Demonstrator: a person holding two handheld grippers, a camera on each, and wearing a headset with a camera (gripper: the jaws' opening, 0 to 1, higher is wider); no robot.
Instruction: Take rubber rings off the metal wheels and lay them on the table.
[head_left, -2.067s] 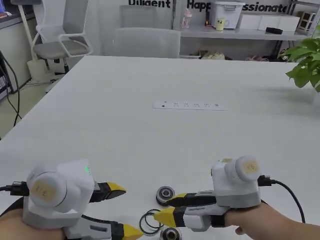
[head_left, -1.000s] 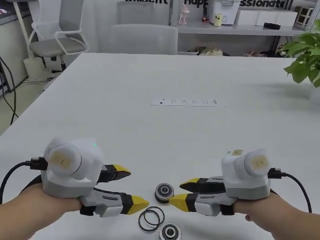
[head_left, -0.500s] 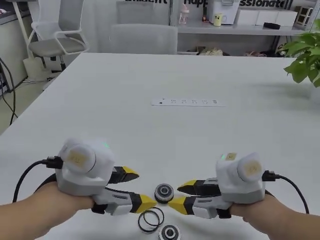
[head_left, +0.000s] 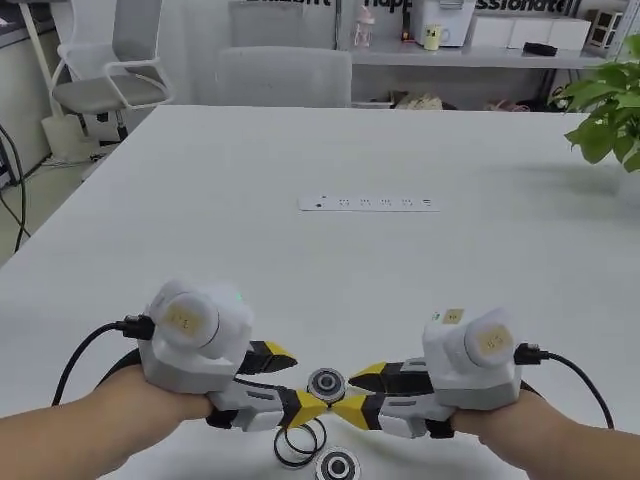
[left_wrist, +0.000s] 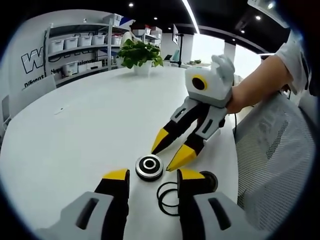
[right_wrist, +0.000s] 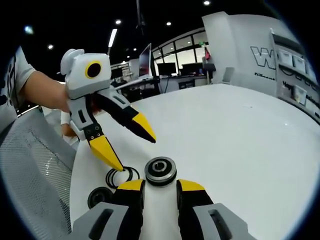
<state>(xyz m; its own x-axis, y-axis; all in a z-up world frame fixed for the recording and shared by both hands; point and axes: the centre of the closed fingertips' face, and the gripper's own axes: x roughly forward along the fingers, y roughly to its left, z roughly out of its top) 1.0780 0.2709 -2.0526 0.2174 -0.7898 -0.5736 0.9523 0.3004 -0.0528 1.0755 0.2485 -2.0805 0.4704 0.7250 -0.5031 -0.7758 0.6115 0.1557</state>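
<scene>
A small metal wheel (head_left: 326, 382) with a dark outer rim lies flat on the white table (head_left: 330, 270), between both grippers. My left gripper (head_left: 305, 382) comes in from the left, open, its yellow tips on either side of the wheel (left_wrist: 149, 167). My right gripper (head_left: 346, 390) comes in from the right, also open, with the wheel (right_wrist: 160, 171) just ahead of its tips. The near tips of both almost touch. Loose black rubber rings (head_left: 300, 443) lie overlapping just in front, and a second wheel (head_left: 337, 466) lies at the table's near edge.
A white power strip (head_left: 368, 204) lies at mid-table. A potted plant (head_left: 605, 110) stands at the far right. Chairs and shelves stand beyond the table's far edge. A mesh chair back (left_wrist: 272, 150) is close to the near edge.
Both grippers have moved inward toward the wheel from left and right; their near tips now almost meet. Wheels and rings have not moved.
</scene>
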